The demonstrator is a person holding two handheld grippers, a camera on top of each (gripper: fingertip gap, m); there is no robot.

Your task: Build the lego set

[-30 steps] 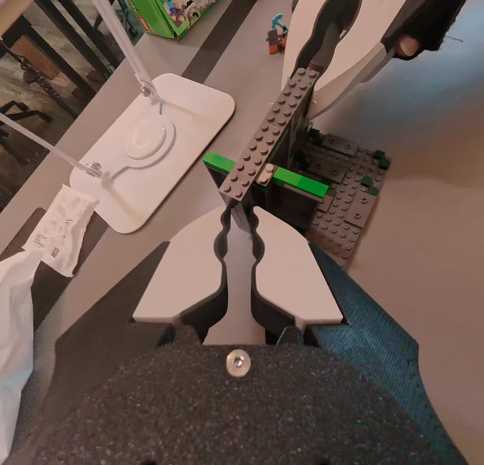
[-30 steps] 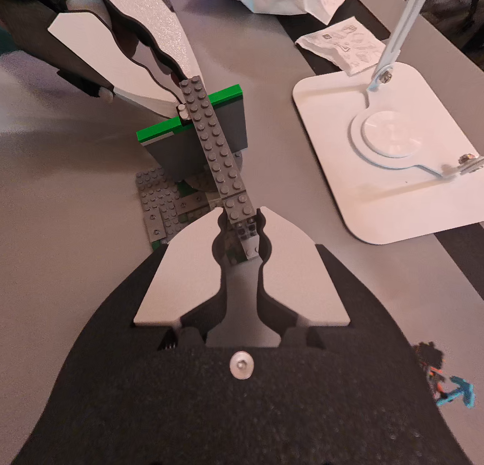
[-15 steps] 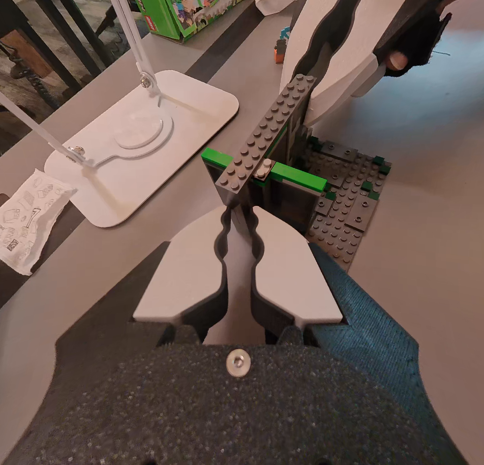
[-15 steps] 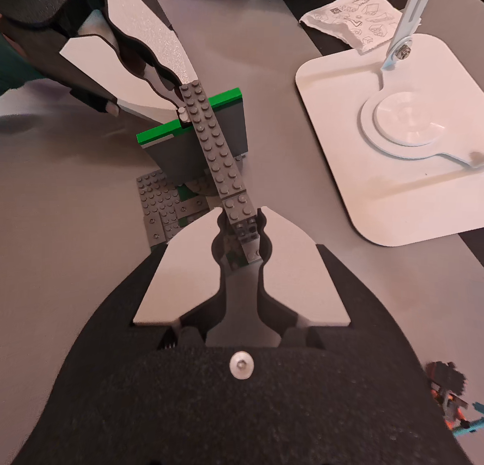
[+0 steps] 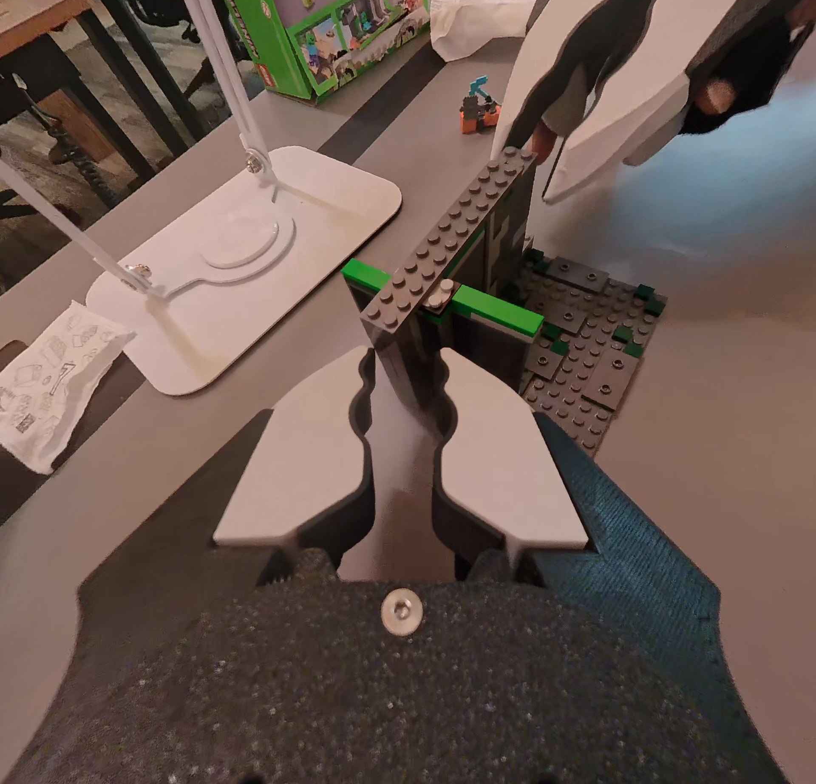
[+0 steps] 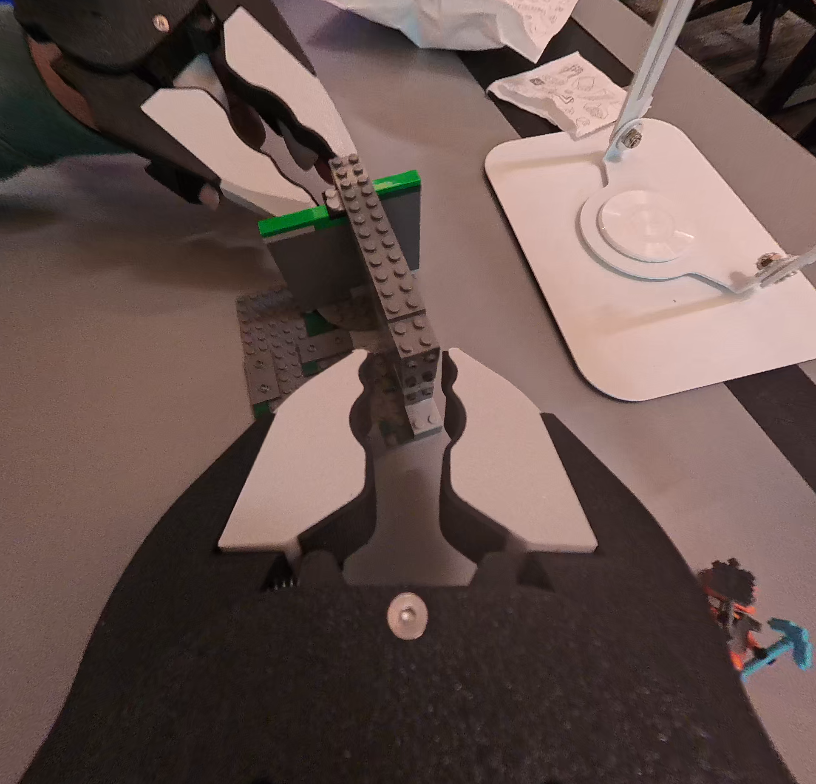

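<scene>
Left gripper (image 5: 406, 356) and right gripper (image 6: 404, 359) each set narrow fingers around opposite wall ends, likely bracing the long grey plate (image 5: 450, 242) for seating.

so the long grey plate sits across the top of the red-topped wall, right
Not quite: the wall's top strip is green, not red. The long grey plate does lie across it, as the left wrist view shows.

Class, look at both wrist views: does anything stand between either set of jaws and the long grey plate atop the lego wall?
Nothing visible does. The long grey plate lies directly ahead of the left gripper and the right gripper, one at each end.
</scene>
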